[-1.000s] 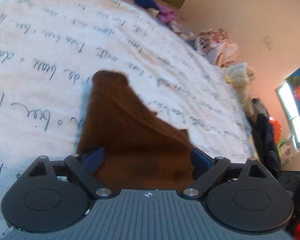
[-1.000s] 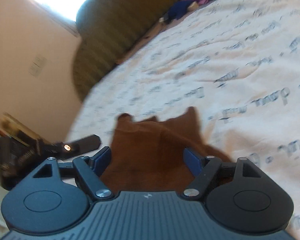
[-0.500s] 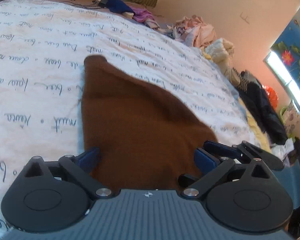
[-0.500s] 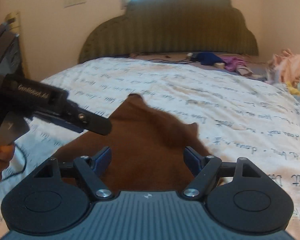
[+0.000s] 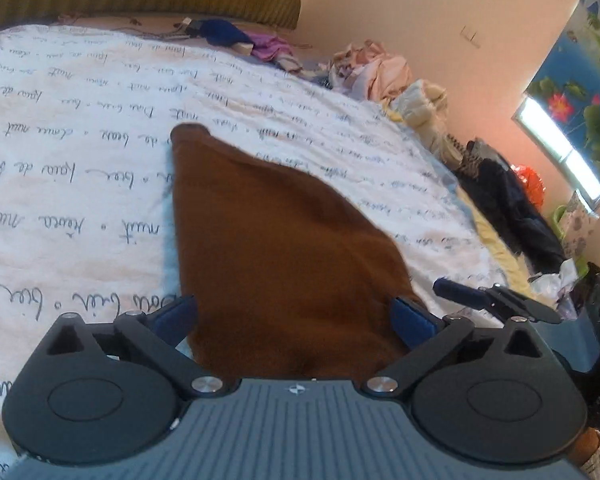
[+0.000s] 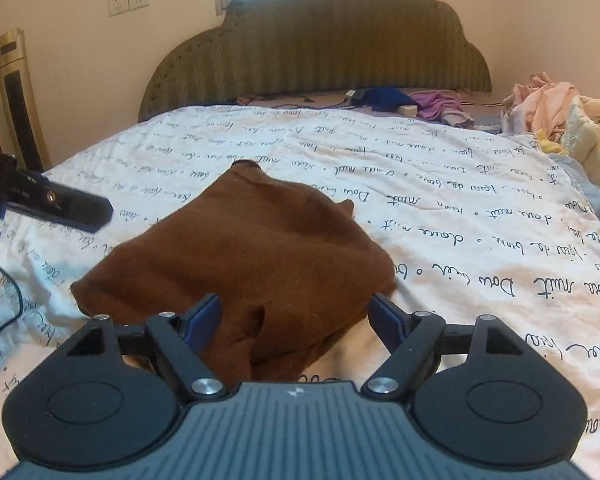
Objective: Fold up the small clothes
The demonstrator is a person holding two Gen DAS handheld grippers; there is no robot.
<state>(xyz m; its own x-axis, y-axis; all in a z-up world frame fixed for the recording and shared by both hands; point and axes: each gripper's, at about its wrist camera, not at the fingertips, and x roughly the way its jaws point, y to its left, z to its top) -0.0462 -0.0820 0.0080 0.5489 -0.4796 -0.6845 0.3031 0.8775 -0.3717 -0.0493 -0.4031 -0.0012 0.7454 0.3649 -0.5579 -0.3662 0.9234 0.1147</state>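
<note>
Brown cloth [image 6: 256,256] lies on the bedsheet [image 6: 440,184], mid-bed, well short of the headboard [image 6: 320,48], rumpled and doubled over, one corner pointing toward the headboard. Left gripper [image 5: 296,316]: jaws spread wide, cloth edge between them, not pinched. Right gripper [image 6: 296,316]: jaws also apart, straddling the near edge, nothing clamped. Judged progress: first fold roughly laid, edges uneven; smoothing and another fold left. Clothes pile [image 6: 560,112] at the headboard's right side looks unfolded.
</note>
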